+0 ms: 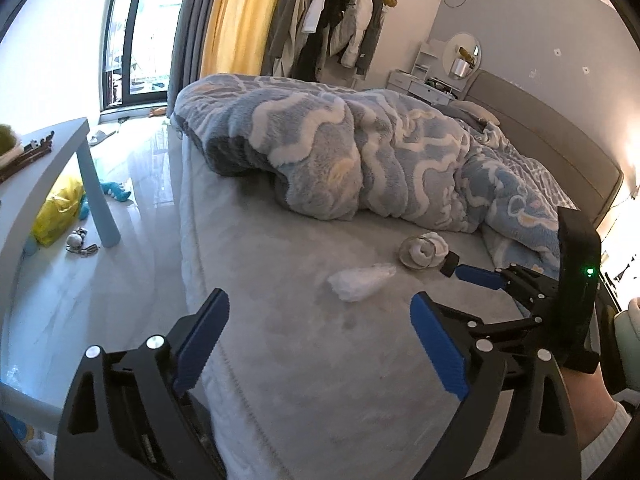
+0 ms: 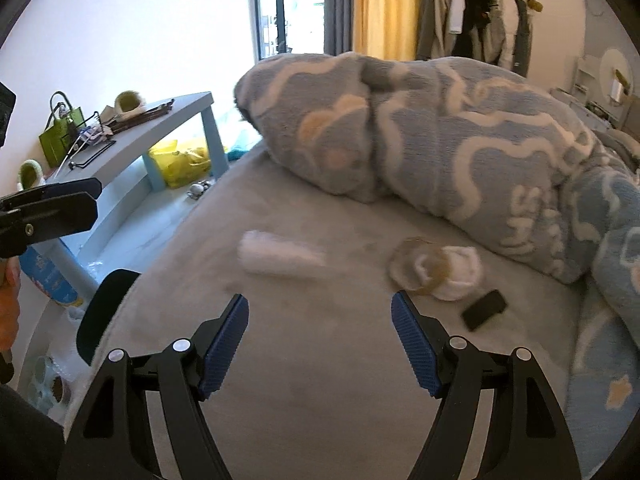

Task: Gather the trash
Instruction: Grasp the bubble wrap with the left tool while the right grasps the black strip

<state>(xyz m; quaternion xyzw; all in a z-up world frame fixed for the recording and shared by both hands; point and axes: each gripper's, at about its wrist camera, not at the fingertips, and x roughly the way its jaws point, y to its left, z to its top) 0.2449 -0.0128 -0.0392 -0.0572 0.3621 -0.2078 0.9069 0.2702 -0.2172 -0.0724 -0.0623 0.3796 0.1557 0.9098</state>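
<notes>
Jaws of both grippers gape wide, empty, above what looks like crumpled tissue [image 2: 280, 256]

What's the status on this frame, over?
Left tongs open, empty. Right tongs open, empty, over bed. Tissue ahead, untouched. Sock and black item beside it; path clear.

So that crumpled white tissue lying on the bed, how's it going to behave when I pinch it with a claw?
The crumpled white tissue looks soft and wrinkled, so it will probably squash flat rather than resist. It seems very light and may slide on the bed sheet if nudged. Its lumpy, tapered shape is unlikely to roll.
</notes>
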